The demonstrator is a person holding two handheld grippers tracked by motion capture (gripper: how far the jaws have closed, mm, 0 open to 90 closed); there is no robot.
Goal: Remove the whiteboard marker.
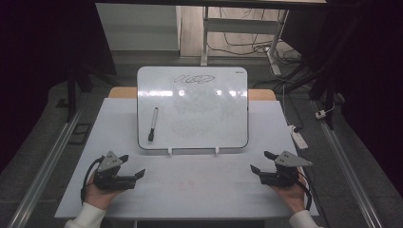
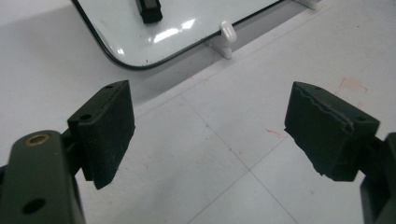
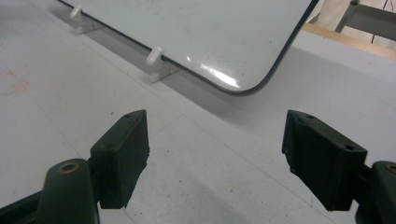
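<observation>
Both grippers idle at the near table [image 1: 199, 190] edge, well apart. Left gripper [image 1: 134, 167] jaws spread wide, nothing between; same on right gripper [image 1: 258, 161]. Whiteboard [image 1: 199, 118] propped tilted on two white clip stands [image 1: 170, 151], so face angled toward the person for writing. Black marker [image 1: 152, 124] stuck on board's left half, cap end low, nearer the left gripper: likely pick from that side. Scribble [image 1: 194, 79] at top edge.
</observation>
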